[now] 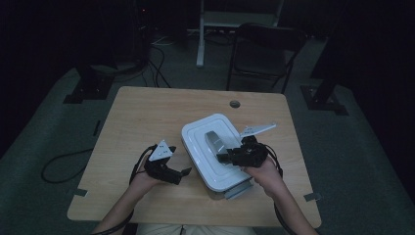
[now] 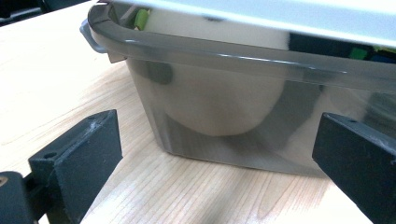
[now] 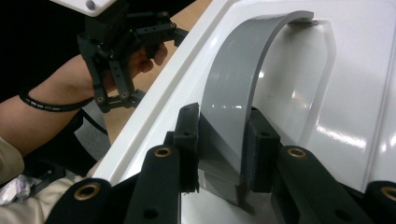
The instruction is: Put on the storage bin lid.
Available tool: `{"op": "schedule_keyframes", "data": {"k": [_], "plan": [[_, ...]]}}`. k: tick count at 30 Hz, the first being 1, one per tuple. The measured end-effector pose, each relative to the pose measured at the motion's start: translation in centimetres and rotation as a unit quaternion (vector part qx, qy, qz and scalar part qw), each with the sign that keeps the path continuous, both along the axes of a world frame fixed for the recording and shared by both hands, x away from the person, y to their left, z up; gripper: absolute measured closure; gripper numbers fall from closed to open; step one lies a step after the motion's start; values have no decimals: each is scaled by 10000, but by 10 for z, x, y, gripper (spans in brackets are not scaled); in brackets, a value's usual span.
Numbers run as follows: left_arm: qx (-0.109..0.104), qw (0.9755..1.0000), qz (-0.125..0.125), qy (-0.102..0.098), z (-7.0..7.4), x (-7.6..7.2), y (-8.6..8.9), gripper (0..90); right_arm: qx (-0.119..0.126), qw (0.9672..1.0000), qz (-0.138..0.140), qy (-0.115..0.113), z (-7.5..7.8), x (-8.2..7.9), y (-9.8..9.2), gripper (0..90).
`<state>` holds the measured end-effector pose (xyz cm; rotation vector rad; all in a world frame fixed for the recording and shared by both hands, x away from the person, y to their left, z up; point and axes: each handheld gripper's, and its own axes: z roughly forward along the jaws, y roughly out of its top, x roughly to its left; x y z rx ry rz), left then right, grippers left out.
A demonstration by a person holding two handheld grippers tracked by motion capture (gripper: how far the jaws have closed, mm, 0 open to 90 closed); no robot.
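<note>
A grey see-through storage box point(image 2: 210, 102) stands on the wooden table point(image 1: 147, 112), under a white lid point(image 1: 205, 147) with an arched grey handle point(image 1: 214, 141). My right gripper point(image 1: 226, 157) is shut on that handle point(image 3: 233, 93), its pads point(image 3: 189, 140) pressing both sides. The lid point(image 2: 280, 14) sits tilted and shifted over the box rim, so a box corner point(image 1: 240, 190) shows at the front. My left gripper point(image 1: 182, 174) stands open just left of the box, its jaws wide apart and facing the box wall, apart from it. A pale rounded thing lies inside the box.
A dark folding chair point(image 1: 264, 49) and a white desk leg point(image 1: 200, 34) stand beyond the table's far edge. A cable hole point(image 1: 235, 104) sits near that edge. A loose cable point(image 1: 58, 166) loops on the floor at the left. Bare tabletop lies left of the box.
</note>
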<state>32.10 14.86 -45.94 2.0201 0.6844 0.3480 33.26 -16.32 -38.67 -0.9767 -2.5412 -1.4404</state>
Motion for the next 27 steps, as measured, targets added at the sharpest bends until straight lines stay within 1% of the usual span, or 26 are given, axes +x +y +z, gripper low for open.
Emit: {"op": "schedule_keyframes", "data": {"k": [4,6,7,9,12,14,16,18,21,25,26,27], "plan": [[-9,10000,18,-38,2,-1,0,21,16,9998,107,167,-4,6,2,705],[-9,10000,18,-38,2,-1,0,21,24,9997,125,200,-4,6,1,705],[-34,10000,21,-52,4,-2,0,21,-62,9999,40,148,-5,5,2,704],[-47,10000,42,-57,5,-3,1,21,-134,9998,3,118,-5,5,4,703],[-77,9999,56,-74,7,-4,1,21,-257,9996,44,74,-6,2,7,707],[-94,9999,60,-81,7,-4,1,21,-305,9994,123,80,-6,1,9,711],[-112,9999,60,-94,7,-5,1,21,-299,9995,106,57,-7,1,10,711],[-73,9999,34,-92,7,-5,0,21,-200,9996,130,174,-8,5,6,712],[-26,10000,11,-78,6,-6,-2,21,-202,9996,143,165,-8,5,6,712],[-34,10000,38,-46,8,-7,-3,21,-230,9995,169,131,-8,4,5,713],[-73,9999,55,-49,9,-8,-2,21,-164,9995,220,177,-10,3,4,719],[-114,9999,41,-49,11,-8,-2,21,-32,9992,264,285,-15,5,0,723]]}}
